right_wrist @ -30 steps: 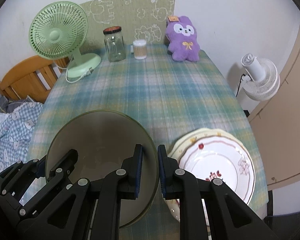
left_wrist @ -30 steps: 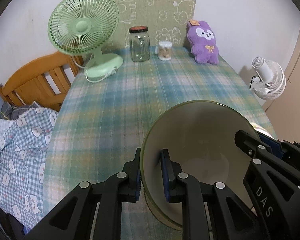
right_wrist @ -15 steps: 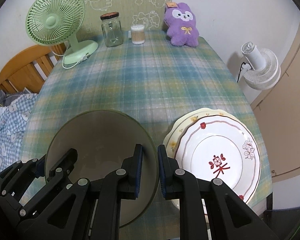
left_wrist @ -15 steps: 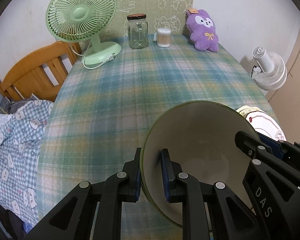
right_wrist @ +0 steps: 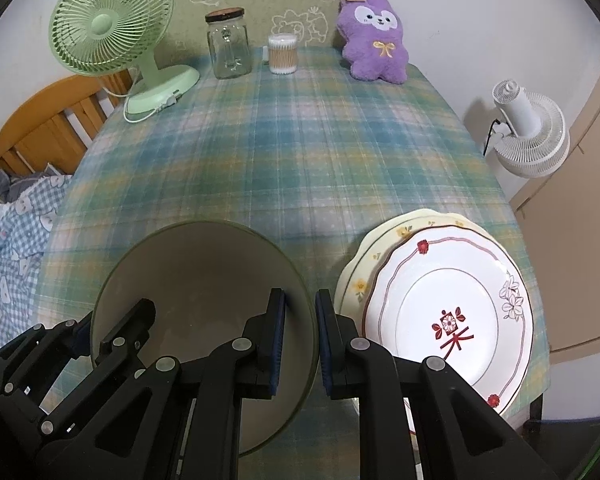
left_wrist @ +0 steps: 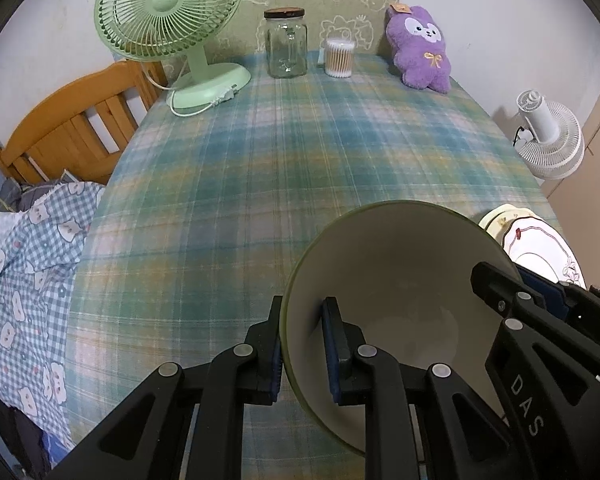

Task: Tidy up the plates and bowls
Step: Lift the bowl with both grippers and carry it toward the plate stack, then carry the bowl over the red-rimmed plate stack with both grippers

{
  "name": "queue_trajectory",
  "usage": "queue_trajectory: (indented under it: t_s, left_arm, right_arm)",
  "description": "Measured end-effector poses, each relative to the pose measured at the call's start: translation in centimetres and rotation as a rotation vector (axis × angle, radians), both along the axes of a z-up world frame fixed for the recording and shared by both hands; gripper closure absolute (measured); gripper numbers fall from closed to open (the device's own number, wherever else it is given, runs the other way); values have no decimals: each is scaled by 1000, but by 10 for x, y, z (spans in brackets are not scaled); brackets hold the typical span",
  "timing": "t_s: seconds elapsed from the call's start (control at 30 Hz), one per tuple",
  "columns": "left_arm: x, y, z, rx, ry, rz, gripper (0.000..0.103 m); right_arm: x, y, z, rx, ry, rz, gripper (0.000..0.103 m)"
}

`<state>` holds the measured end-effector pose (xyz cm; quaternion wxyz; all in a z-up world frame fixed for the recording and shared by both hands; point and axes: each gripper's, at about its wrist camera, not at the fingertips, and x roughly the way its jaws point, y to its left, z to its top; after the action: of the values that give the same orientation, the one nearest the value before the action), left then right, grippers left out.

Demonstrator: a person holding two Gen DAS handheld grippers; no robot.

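Your left gripper (left_wrist: 302,346) is clamped on the left rim of the wide, olive-rimmed ceramic bowl with a beige interior (left_wrist: 396,276), one pad outside the wall and one inside; your right gripper (right_wrist: 300,342) is clamped on the opposite rim in the same manner. The bowl hangs between both grippers above the near part of the table covered in a blue-green plaid cloth (left_wrist: 300,152), tilted slightly, and whether its base touches the cloth cannot be told. Just to the right of the bowl lies a stack of two plates: a white round plate with a red floral motif (right_wrist: 448,320) on top of a cream scalloped plate with yellow flowers (right_wrist: 364,264). At the far edge stand a green desk fan (left_wrist: 172,20), a clear glass jar with a dark lid (left_wrist: 286,44), a tub of cotton swabs (left_wrist: 340,58) and a purple plush toy (left_wrist: 418,48), all well apart from the bowl. Risks, as a judgement: uneven lowering of either hand may twist the rim out of one grip; drifting right may knock the bowl against the plate stack; releasing one side first may tip the bowl.
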<state>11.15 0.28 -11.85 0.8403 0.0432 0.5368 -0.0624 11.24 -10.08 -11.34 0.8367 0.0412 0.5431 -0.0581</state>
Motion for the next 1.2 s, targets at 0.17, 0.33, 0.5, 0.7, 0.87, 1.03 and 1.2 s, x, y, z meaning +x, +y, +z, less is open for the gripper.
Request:
queue_trajectory:
  t_s: [0.17, 0.33, 0.5, 0.7, 0.87, 1.03, 1.2]
  left_arm:
    - [-1, 0, 1, -8, -3, -10, 87]
    - [0, -1, 3, -4, -4, -38, 67]
    - [5, 5, 6, -13, 2, -12, 58]
    - [10, 8, -2, -21, 39, -19, 47]
    - [9, 3, -12, -37, 70, -35, 47]
    - [9, 1, -16, -70, 98, -41, 47]
    - [13, 1, -22, -86, 123, -25, 48]
  right_arm:
    - [0, 0, -1, 3, 3, -1, 84]
    - [3, -1, -1, 12, 22, 20, 84]
    - [9, -3, 2, 22, 29, 45, 81]
    - [15, -9, -7, 38, 58, 34, 64]
    - [21, -11, -19, 107, 85, 54, 64]
    - [25, -11, -29, 159, 107, 80, 64]
    - [28, -9, -37, 176, 130, 89, 63]
